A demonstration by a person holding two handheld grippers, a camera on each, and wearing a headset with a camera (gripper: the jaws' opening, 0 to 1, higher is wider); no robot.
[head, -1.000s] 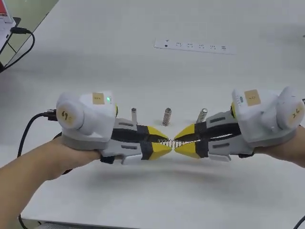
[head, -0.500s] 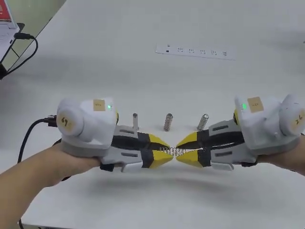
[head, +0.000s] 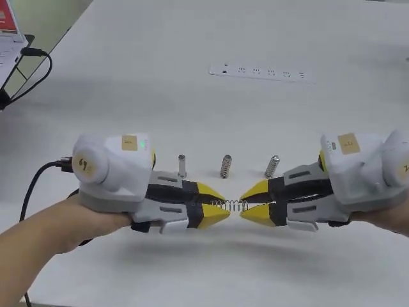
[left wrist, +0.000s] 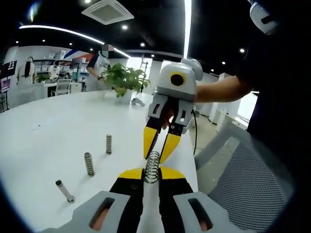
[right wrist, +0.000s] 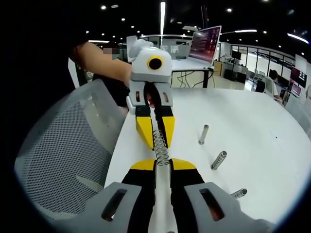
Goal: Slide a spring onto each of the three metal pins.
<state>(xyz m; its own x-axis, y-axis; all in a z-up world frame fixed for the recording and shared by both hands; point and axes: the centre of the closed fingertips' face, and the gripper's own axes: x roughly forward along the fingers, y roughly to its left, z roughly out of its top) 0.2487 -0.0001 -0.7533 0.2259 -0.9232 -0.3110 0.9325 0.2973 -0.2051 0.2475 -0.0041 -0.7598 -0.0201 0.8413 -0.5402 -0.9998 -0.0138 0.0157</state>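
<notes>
Two out of three done, by the look of it. Three metal pins in a row on the white table [head: 128, 96], near the middle of the head view. Middle pin [head: 225, 166] with a spring around it. Right pin [head: 272, 166] with a spring around it too, and leaning a little. Left pin [head: 182, 165] bare and standing straight, so one more to go.

Last spring [head: 234, 205] up off the table, lying sideways, just below the row of pins in the frame. Pinched at one end by the left gripper [head: 223, 206] and at the other end by the right gripper [head: 248, 206], tip to tip. Both closed tight on that spring, with nothing else held.

Same story in the left gripper view: spring [left wrist: 152, 167] caught in the yellow tips at the bottom, bare pin [left wrist: 64, 191] at the lower left. In the right gripper view, bare pin [right wrist: 203, 134] right of the middle.

Left to do, most likely: let go with one gripper, turn the spring upright, lower it over the bare pin. Tricky bit: getting the small hole right over the thin pin.

Power strip [head: 262, 71] far off at the top of the head view, not part of the job.
</notes>
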